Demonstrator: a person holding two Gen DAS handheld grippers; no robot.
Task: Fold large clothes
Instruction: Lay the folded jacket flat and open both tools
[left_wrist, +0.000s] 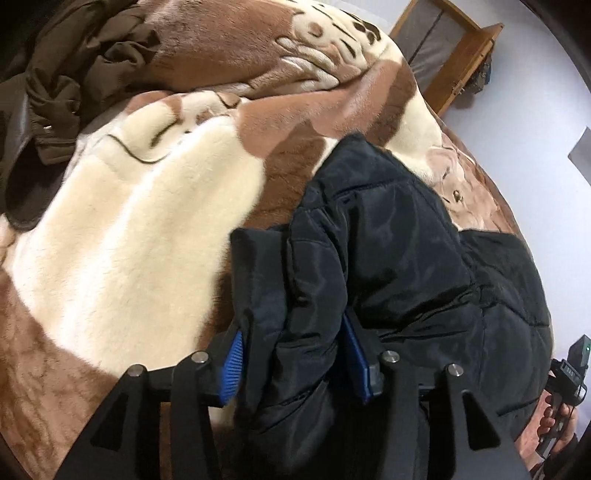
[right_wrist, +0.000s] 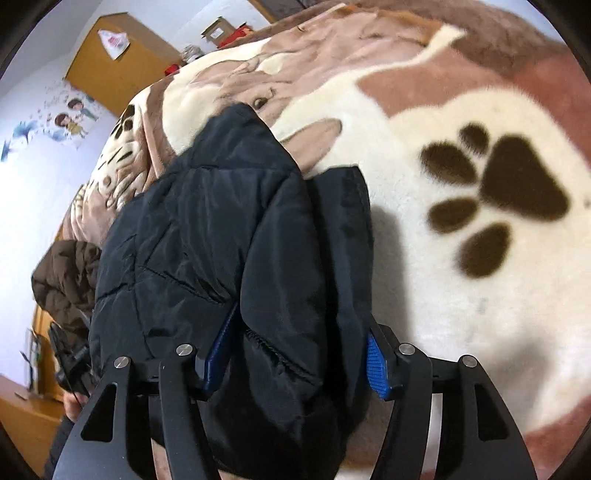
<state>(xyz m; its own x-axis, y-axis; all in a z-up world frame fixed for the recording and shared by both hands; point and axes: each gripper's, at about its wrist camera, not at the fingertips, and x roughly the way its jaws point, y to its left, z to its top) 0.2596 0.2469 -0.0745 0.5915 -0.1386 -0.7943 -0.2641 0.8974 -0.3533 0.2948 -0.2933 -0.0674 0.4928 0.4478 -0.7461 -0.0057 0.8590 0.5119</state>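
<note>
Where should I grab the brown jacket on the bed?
Probably the brown jacket by its nearer hem, beside the metal snap, coming with the left tool across the blanket: it lies crumpled, and that band sticks out flat from the heap.

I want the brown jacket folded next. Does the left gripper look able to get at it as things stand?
Probably not yet. The left gripper has black jacket cloth bunched between its fingers, and the brown jacket lies apart across the blanket.
</note>
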